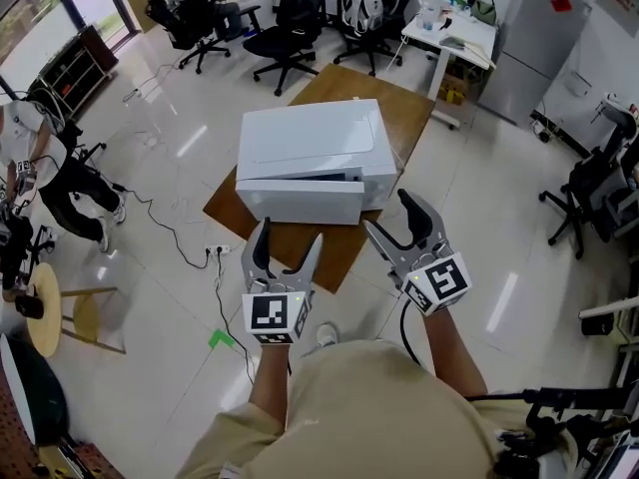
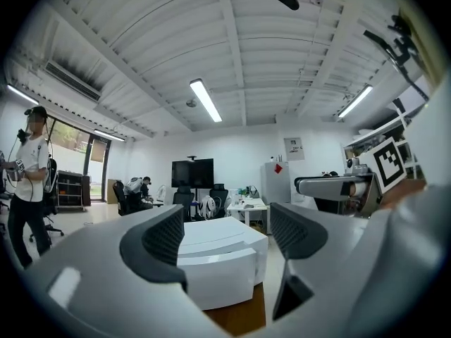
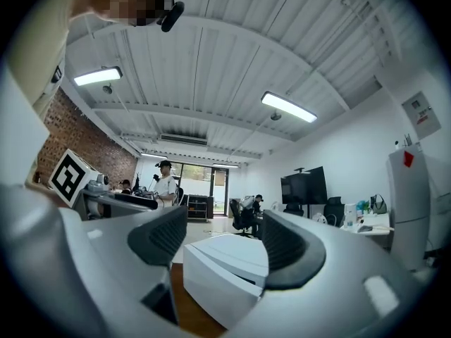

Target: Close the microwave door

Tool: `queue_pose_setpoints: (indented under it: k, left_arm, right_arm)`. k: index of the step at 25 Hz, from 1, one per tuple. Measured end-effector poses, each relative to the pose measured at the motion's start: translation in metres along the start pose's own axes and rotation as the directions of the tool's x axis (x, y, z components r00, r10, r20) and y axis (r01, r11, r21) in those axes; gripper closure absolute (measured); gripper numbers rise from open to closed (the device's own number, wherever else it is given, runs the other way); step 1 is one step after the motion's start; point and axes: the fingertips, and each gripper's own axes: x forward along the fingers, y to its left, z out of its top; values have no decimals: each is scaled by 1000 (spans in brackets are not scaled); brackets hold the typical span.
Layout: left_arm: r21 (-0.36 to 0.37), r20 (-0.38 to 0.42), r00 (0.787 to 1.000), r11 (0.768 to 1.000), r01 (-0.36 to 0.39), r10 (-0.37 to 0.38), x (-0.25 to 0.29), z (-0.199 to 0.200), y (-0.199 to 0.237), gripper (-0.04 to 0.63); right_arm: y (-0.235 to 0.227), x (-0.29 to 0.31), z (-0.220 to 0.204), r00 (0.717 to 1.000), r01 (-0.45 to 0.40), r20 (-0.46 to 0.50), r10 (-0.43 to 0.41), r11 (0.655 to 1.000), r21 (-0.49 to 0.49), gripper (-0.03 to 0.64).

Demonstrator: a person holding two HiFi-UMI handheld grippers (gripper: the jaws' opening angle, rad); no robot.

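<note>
**Open fingers face the ajar door**

Left fingers (image 1: pixel 260 255) and right fingers (image 1: pixel 421 218) stand spread wide, holding nothing, side by side just short of the microwave (image 1: pixel 310 140) on its low table (image 1: pixel 401 108). Its door (image 1: pixel 300 201) lies straight ahead and is ajar. The gap seems to be at its right end, nearer the right fingers.

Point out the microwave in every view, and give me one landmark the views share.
Head view: microwave, centre of the picture, slightly above the middle.
Left gripper view: microwave, bottom centre.
Right gripper view: microwave, bottom centre.
Shared landmark: the brown table under it, visible in all three views.
</note>
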Motion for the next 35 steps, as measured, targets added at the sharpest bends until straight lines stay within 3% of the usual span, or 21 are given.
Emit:
queue_pose_setpoints:
  k: [5,8,15,20,25,30,33,35]
  left_arm:
    - [-40,-30,999,999,34,-35,11,-14,36,218]
    - [-35,-63,997,999,37,-39,13,-28,30,221]
    - [69,-119,990,994,80,-72,39,-38,-4,232]
    - [162,-182,980,980,114,-84,65,-77,-12,249]
    - [321,-365,923,915,245,-119,103,-159,-17,335]
    - [392,-497,858,847,358,-132,133,-231,-22,358]
    - [445,-538,836,805,392,-110,145,-259,-21,374]
    - [472,-544,833,784,404,-101,152,-269,-21,379]
  right_arm:
    - [6,32,-8,999,36,-25,-37,999,-16,295]
    - [1,25,-14,998,33,-46,-34,999,-5,295]
    - [-40,27,3,1000,1,-7,-1,1000,21,295]
    - [-66,29,-5,1000,-12,-17,13,999,41,296]
    - [-84,25,-4,1000,-14,-9,14,999,50,296]
    - [-105,10,-7,1000,16,-18,-15,998,59,296]
    - [-117,-1,-9,999,42,-24,-40,997,58,296]
    - [-123,-8,-11,998,59,-32,-57,997,57,296]
